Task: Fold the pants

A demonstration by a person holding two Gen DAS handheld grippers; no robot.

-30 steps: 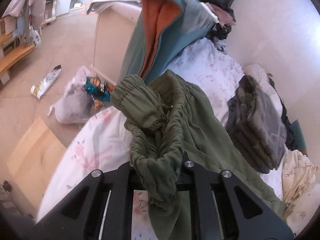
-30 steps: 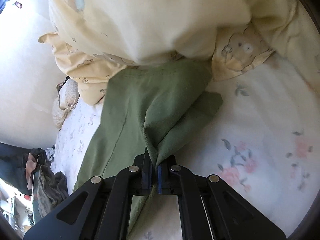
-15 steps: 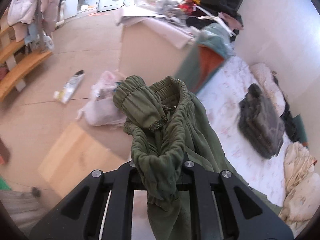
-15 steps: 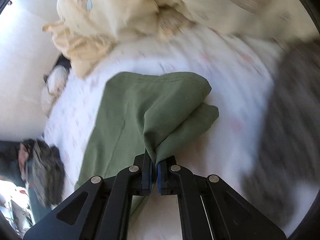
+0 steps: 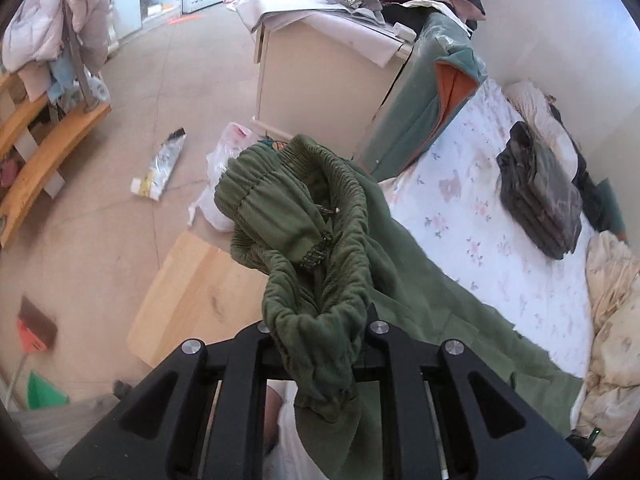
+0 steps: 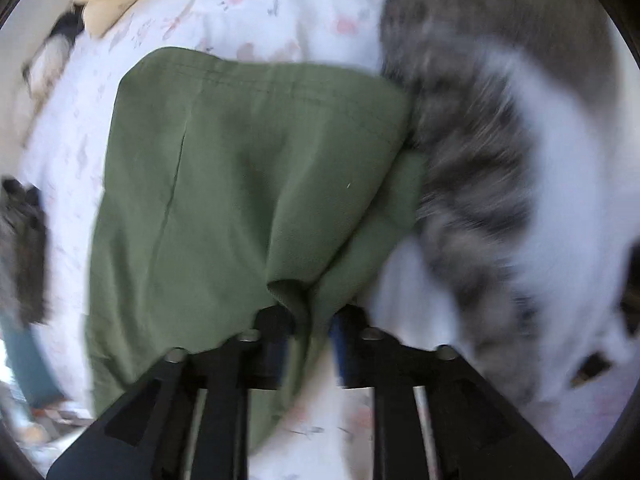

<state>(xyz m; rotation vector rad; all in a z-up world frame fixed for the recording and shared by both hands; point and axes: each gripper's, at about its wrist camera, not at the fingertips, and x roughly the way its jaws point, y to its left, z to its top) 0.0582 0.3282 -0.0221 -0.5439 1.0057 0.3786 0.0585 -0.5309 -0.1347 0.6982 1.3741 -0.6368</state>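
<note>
The olive green pants (image 5: 320,248) hang bunched from my left gripper (image 5: 320,328), which is shut on the elastic waistband and holds it up over the bed's edge. The legs trail down to the right across the floral bed sheet (image 5: 480,232). In the right wrist view my right gripper (image 6: 308,316) holds a fold of the pants (image 6: 248,160) near the leg hems; its jaws stand a little apart with cloth between them. The view is motion-blurred.
A folded dark grey garment (image 5: 540,200) lies on the bed. A cream quilt (image 5: 612,320) is bunched at the right. A grey and white cat (image 6: 500,152) lies next to the pants. A cabinet (image 5: 320,80), plastic bag (image 5: 224,184) and wooden board (image 5: 192,296) stand off the bed.
My left gripper has lifted the waistband higher, so more floor shows. My right gripper has swung with the hem away from the quilt toward the cat, and its jaws have parted slightly.
</note>
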